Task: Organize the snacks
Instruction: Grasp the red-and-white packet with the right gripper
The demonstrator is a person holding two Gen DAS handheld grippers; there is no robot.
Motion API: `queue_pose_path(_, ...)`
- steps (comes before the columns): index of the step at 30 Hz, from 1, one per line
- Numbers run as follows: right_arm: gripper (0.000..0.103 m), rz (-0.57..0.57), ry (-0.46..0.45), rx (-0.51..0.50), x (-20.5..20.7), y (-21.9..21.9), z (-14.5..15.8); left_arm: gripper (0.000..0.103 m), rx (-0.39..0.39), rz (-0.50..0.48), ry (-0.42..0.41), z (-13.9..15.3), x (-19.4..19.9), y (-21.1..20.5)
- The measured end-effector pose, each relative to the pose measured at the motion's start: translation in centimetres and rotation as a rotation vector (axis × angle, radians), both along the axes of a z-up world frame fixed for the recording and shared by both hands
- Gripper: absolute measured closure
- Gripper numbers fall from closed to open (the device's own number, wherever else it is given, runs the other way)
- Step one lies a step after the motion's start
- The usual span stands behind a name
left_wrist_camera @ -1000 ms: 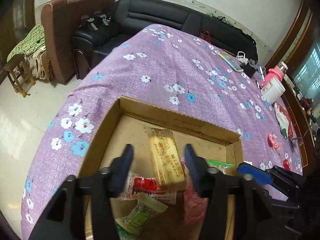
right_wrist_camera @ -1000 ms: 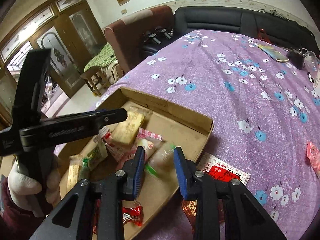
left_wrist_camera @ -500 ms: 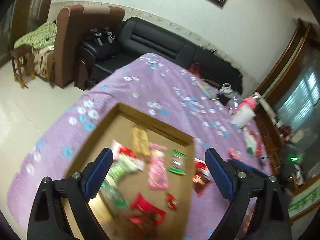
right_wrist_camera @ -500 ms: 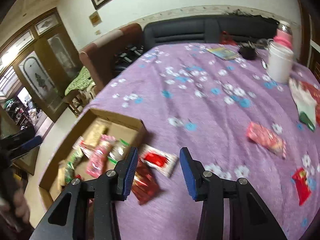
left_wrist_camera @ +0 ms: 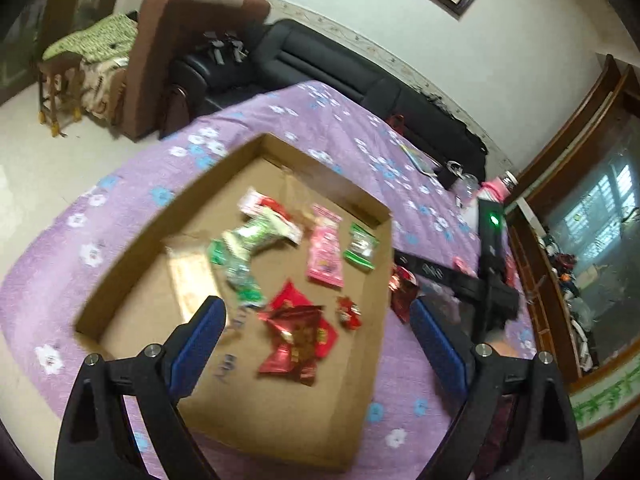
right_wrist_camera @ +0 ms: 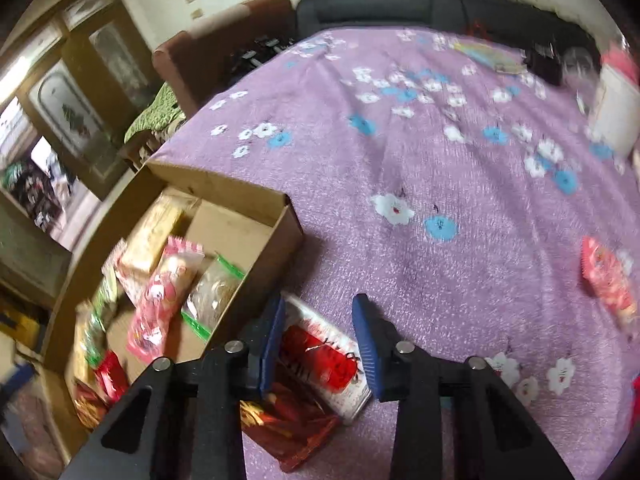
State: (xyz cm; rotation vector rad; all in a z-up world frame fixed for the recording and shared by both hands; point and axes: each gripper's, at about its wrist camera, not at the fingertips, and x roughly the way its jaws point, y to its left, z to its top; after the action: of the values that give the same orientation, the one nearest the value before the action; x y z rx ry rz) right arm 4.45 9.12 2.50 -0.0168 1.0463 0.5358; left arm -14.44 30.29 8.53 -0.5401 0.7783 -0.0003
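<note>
A shallow cardboard box [left_wrist_camera: 320, 164] sits on the purple flowered tablecloth [right_wrist_camera: 400, 152]. Inside lie a pink packet [left_wrist_camera: 325, 250], a green-edged clear packet [left_wrist_camera: 361, 246], green-white packets [left_wrist_camera: 256, 236] and red packets [left_wrist_camera: 298, 332]. My left gripper [left_wrist_camera: 314, 312] hangs above the box, open wide and holding nothing. My right gripper [right_wrist_camera: 319, 304] is low over a white and red packet [right_wrist_camera: 324, 356] just outside the box wall [right_wrist_camera: 260, 248]. Its jaws are closing with that packet lying between them, and the pads do not press on it. A dark red packet [right_wrist_camera: 288, 428] lies under it.
Another red packet [right_wrist_camera: 606, 276] lies on the cloth at the right. A white jar with a pink lid [left_wrist_camera: 494, 196] and small items stand at the far side. A black sofa [left_wrist_camera: 320, 64] and a brown armchair [left_wrist_camera: 160, 40] border the table.
The left gripper opened wide, let the yellow bar go into the box and drew back. The right gripper left the box and came down over the white and red packet.
</note>
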Motion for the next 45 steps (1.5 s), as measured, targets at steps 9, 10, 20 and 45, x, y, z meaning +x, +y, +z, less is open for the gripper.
queue_pose_path(9, 0.074, 0.060, 0.028, -0.051, -5.3, -3.2, 0.8, 0.010, -0.023, 0.010, -0.006, -0.8, -0.6, 0.8)
queue_pose_path(10, 0.074, 0.041, -0.011, -0.061, -5.8, -3.8, 1.4, 0.010, -0.020, 0.009, -0.008, -0.8, -0.7, 0.7)
queue_pose_path(20, 0.058, 0.187, -0.091, -0.034, -8.9, 1.4, 0.9, 0.010, 0.010, -0.010, -0.018, 0.1, -1.8, -0.7)
queue_pose_path(45, 0.072, -0.003, -0.107, -0.058, -7.4, -5.8, 1.3, 0.010, 0.124, -0.184, -0.006, 0.9, -1.6, -8.8)
